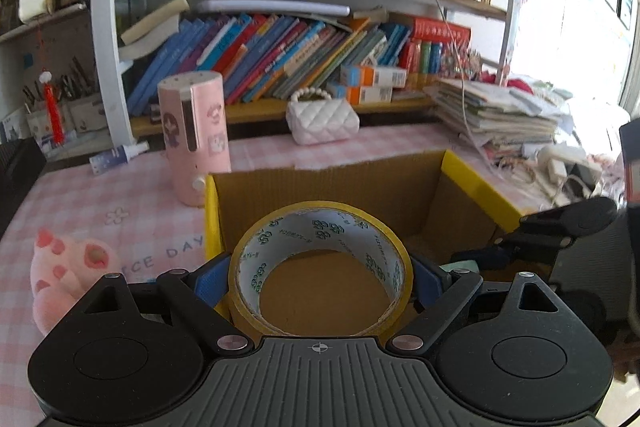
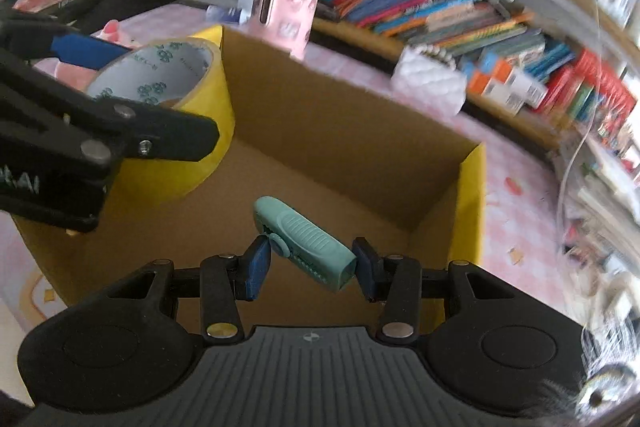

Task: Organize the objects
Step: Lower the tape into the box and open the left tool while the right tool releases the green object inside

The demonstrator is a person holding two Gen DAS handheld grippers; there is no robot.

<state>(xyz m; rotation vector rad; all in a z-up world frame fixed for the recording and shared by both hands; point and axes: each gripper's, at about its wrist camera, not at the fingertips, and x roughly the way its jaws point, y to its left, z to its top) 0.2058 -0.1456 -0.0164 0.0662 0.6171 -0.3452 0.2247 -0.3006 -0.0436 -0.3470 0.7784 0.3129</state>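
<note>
A roll of yellow tape [image 1: 320, 267] sits between the blue pads of my left gripper [image 1: 320, 281], which is shut on it just over the near wall of an open cardboard box [image 1: 466, 179] with yellow flaps. The right wrist view shows that roll of yellow tape [image 2: 168, 99] held over the cardboard box [image 2: 472, 195] at its left side. My right gripper [image 2: 310, 267] is shut on a teal utility knife [image 2: 304, 243], which lies slanted between the pads above the box's bare floor. The right gripper's black finger [image 1: 560, 223] shows at the right in the left wrist view.
A pink cylinder [image 1: 196, 135] stands just behind the box's left corner. A pink plush paw [image 1: 68, 267] lies left of the box, a white quilted purse [image 1: 322, 121] behind it. Bookshelves [image 1: 280, 55] and a paper stack [image 1: 500, 111] line the back and right.
</note>
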